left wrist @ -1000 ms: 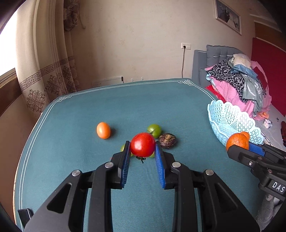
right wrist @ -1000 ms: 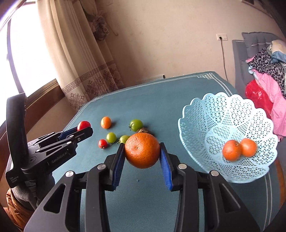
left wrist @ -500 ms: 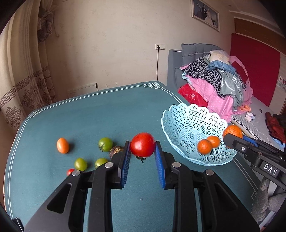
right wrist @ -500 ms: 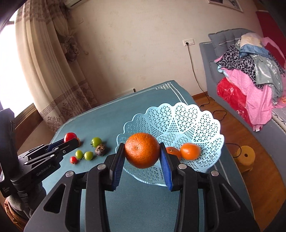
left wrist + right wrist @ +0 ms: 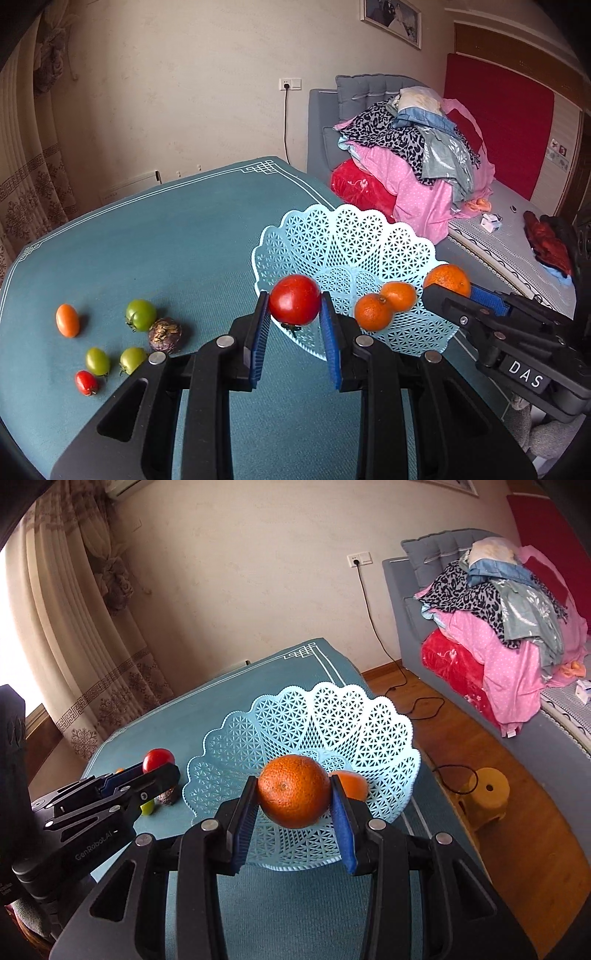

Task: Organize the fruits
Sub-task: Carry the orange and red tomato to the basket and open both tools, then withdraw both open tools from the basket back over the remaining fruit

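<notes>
My left gripper (image 5: 294,314) is shut on a red tomato (image 5: 294,300), held above the near left rim of the pale blue lattice basket (image 5: 343,236). My right gripper (image 5: 293,801) is shut on a large orange (image 5: 293,791), held over the basket's (image 5: 314,720) near rim. Two small oranges (image 5: 386,304) lie in the basket. On the teal table to the left lie an orange cherry tomato (image 5: 67,320), three green tomatoes (image 5: 140,314), a small red tomato (image 5: 86,382) and a dark purple fruit (image 5: 164,335).
The teal tablecloth (image 5: 166,240) ends just right of the basket. A bed with piled clothes (image 5: 413,155) stands to the right. A yellow stool (image 5: 484,797) and a cable lie on the wooden floor. Curtains (image 5: 74,627) hang at the left.
Both grippers have swung right and closer to the basket, each still holding its fruit. The loose fruits on the table have not moved.
</notes>
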`<move>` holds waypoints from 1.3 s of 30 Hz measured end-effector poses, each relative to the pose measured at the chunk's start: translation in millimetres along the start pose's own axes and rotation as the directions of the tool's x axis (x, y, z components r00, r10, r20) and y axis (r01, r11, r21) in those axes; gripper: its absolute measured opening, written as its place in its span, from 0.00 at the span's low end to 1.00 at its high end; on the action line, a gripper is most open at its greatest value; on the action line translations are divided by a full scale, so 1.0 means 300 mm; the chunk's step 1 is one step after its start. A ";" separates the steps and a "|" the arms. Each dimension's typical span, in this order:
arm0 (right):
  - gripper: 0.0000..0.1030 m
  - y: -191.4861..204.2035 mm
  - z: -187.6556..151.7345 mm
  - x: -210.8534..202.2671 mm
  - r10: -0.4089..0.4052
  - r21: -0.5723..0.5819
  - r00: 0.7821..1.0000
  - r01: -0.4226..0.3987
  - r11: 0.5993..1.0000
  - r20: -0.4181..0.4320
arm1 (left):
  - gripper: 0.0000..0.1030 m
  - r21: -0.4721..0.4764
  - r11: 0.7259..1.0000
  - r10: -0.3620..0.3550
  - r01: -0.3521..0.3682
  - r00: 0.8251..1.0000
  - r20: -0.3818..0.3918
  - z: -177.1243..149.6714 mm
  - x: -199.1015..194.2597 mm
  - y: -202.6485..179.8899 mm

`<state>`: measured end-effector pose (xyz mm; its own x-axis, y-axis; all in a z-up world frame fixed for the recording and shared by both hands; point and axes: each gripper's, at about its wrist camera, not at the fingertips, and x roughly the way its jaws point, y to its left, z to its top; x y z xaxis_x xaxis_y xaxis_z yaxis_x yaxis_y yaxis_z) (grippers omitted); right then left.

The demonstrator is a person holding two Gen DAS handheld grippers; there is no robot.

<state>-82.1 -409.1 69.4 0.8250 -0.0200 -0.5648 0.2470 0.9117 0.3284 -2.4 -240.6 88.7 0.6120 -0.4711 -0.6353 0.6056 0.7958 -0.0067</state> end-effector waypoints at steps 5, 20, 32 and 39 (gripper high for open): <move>0.37 -0.010 0.000 0.008 -0.012 0.009 1.000 0.012 1.000 -0.003 | 0.27 0.025 1.000 -0.015 0.016 1.000 -0.020 -0.003 0.043 -0.026; 0.44 -0.031 -0.002 0.018 -0.044 0.042 0.999 0.044 0.998 0.001 | 0.75 -0.029 0.999 0.014 -0.015 1.000 -0.028 -0.007 0.069 0.027; 0.47 0.001 -0.014 0.009 -0.029 0.031 1.000 0.029 0.999 0.008 | 0.85 -0.021 0.996 0.090 -0.089 0.996 0.020 -0.007 0.017 0.051; 0.52 0.032 -0.014 0.000 -0.016 0.022 1.000 0.016 1.000 0.016 | 0.85 -0.055 0.992 0.114 -0.113 0.993 0.020 -0.012 -0.013 0.115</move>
<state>-81.9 -398.5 69.3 0.8289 -0.0412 -0.5579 0.2713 0.9018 0.3364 14.3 -210.0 88.3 0.6869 -0.3846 -0.6167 0.5040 0.8634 0.0229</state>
